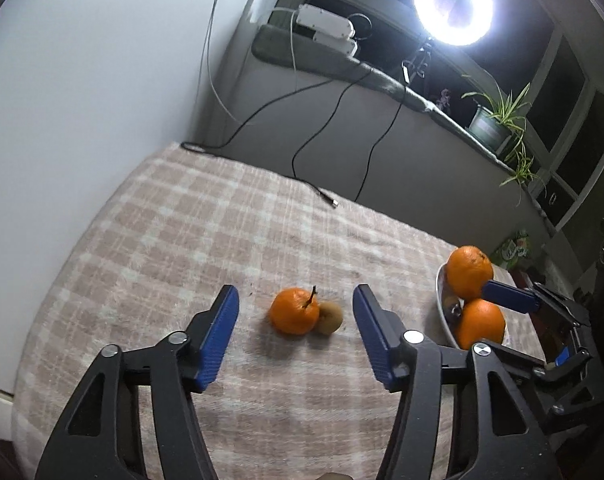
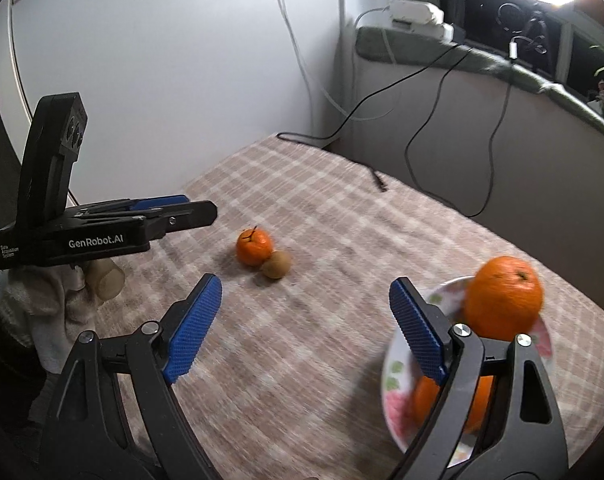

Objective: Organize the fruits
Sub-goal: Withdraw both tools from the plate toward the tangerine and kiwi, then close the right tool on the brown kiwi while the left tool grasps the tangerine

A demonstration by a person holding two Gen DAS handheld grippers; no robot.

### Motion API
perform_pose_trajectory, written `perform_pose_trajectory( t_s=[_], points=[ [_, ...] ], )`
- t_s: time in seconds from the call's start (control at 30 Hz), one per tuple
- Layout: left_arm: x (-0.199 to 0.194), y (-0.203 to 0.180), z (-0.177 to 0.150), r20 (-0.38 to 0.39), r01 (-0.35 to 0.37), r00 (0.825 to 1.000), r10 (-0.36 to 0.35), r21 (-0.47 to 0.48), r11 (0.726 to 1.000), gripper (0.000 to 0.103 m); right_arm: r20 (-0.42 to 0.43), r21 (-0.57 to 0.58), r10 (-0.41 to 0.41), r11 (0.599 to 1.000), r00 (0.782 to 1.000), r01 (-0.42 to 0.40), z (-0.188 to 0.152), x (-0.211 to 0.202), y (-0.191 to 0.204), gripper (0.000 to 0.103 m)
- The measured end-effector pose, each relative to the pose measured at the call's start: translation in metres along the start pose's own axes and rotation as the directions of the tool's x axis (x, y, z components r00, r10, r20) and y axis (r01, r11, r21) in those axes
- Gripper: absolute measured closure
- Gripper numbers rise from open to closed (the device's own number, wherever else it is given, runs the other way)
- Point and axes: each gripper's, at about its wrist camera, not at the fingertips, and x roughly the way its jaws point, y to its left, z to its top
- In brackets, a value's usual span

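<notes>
Left claw (image 1: pixel 295 322) wide, empty, a stemmed tangerine (image 1: pixel 294 311) touching a kiwi (image 1: pixel 330 317) beyond it on the checked cloth (image 1: pixel 181 240). Right claw (image 2: pixel 306 312) wide, empty, beside the fruit plate (image 2: pixel 394 376).

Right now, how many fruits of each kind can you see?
Oranges: 3, a stemmed orange on the blanket, a top orange and a lower orange in the plate.
Kiwi: 1
Total: 4
</notes>
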Motion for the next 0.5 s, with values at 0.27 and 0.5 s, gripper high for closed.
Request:
perform_pose_trajectory(
  t_s=[0.27,0.5],
  points=[
    [0.021,0.001,-0.012,-0.065,0.038,0.997,-0.037,0.008,0.999,0.061,-0.110,-0.006,0.044,0.999,0.993,-0.045,0.000,0.045,0.012,0.052],
    [0.034,0.000,-0.013,-0.095,0.042,0.995,-0.039,0.027,0.999,0.065,-0.163,-0.023,0.031,0.999,0.986,-0.035,0.002,0.072,0.020,0.059]
  ],
)
